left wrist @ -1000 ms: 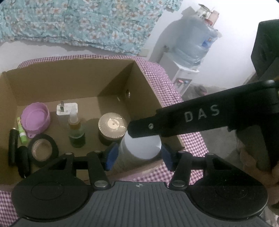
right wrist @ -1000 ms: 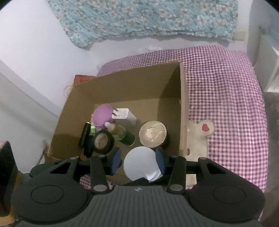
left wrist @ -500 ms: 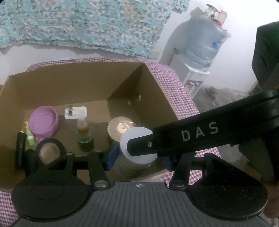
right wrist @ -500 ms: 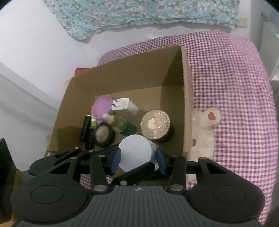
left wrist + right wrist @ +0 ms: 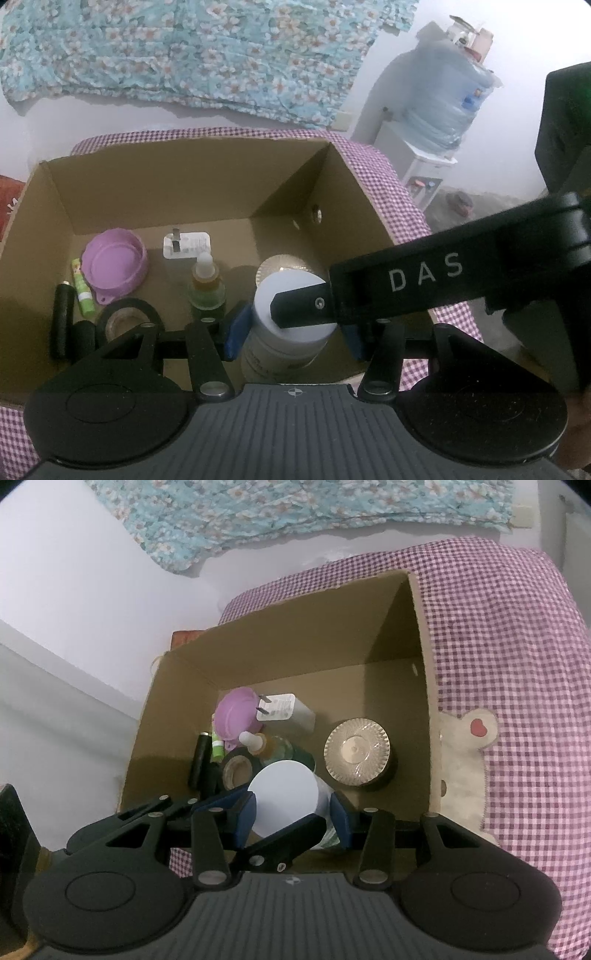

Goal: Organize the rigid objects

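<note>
A white jar (image 5: 291, 295) with a flat white lid (image 5: 284, 794) hangs just inside the near right part of the open cardboard box (image 5: 184, 177). My left gripper (image 5: 293, 332) is shut on the jar's sides with its blue pads. My right gripper (image 5: 291, 814) is shut on the same jar from another angle. One black finger (image 5: 369, 291) of the right gripper crosses over the lid in the left wrist view. A left gripper finger (image 5: 288, 834) shows under the jar in the right wrist view.
The box holds a gold-lidded round jar (image 5: 356, 753), dropper bottle (image 5: 205, 291), white charger (image 5: 186, 245), purple cup (image 5: 112, 264), black tape roll (image 5: 125, 321), green tube (image 5: 81, 291) and black cylinders (image 5: 61, 317). Checked cloth (image 5: 498, 646) lies under it. A water dispenser (image 5: 443, 122) stands right.
Both grippers have tilted slightly while keeping hold of the white jar, which now sits a little further inside the box, next to the gold-lidded jar. The box contents have not moved.
</note>
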Action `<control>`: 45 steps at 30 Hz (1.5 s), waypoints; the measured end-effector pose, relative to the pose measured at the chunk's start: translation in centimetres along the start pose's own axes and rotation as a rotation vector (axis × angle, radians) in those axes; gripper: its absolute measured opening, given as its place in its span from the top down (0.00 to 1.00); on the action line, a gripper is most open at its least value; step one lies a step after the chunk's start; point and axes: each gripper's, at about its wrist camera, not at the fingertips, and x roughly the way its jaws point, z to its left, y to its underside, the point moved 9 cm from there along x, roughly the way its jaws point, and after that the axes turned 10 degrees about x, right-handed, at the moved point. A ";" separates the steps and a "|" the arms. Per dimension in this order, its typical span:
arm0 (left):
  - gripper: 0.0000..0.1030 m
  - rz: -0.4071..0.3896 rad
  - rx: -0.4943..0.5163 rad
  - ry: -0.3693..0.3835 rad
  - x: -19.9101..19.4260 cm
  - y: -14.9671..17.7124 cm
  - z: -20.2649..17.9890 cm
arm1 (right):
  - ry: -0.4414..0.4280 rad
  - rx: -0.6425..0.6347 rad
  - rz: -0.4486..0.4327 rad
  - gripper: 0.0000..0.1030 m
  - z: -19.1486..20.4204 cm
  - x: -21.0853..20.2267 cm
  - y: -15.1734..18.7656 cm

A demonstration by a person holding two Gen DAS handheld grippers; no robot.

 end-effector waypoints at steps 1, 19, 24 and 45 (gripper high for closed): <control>0.49 0.000 0.006 0.001 0.0 0.0 -0.1 | -0.002 0.004 -0.002 0.54 -0.1 0.0 0.0; 0.18 -0.107 0.024 -0.034 -4.7 0.0 0.4 | -0.107 0.021 -0.269 0.46 0.3 -5.6 -0.3; 0.00 -0.151 0.014 -0.039 -7.8 1.1 0.6 | -0.126 0.085 -0.415 0.37 -0.5 -8.9 1.7; 0.00 -0.191 0.005 -0.143 -14.4 2.2 -0.1 | -0.064 0.181 -0.623 0.19 0.8 -15.1 8.2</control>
